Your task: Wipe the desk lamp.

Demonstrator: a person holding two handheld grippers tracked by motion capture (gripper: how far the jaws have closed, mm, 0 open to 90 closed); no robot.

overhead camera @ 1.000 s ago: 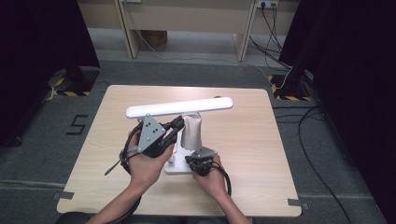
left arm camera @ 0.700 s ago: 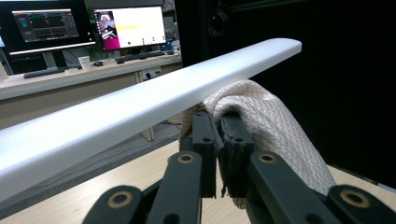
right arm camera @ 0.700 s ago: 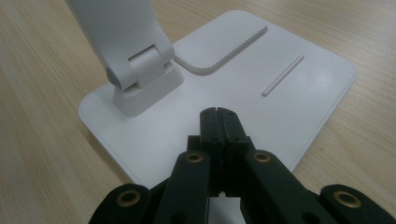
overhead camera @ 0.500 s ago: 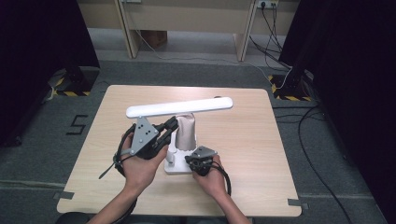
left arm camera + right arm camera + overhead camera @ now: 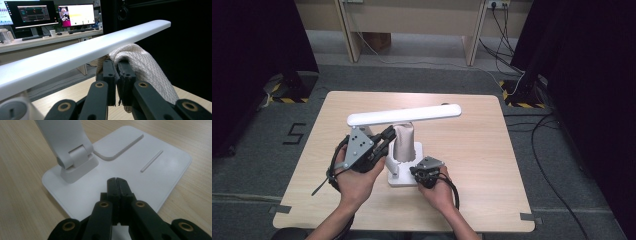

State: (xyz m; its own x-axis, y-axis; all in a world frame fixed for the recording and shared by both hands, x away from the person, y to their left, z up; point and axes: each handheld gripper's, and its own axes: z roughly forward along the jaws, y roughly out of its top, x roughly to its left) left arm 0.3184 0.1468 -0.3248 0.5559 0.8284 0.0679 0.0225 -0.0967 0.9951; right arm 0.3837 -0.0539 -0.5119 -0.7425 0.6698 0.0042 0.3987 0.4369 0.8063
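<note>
On the wooden table (image 5: 472, 165) stands a white desk lamp (image 5: 404, 115), its flat base (image 5: 150, 177) near the front edge. Under the lamp's long bar, the left gripper (image 5: 119, 65) is clenched on a beige cloth (image 5: 147, 70), which hangs just below the bar, above the base. At the base's front corner, the right gripper (image 5: 116, 180) presses down with its 2 jaws fully closed, holding nothing.

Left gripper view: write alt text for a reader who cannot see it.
The left gripper has its two black jaws shut on a fold of beige woven cloth, just under the long white bar of a desk lamp that slants across the picture. Behind, a desk carries lit monitors.
</note>
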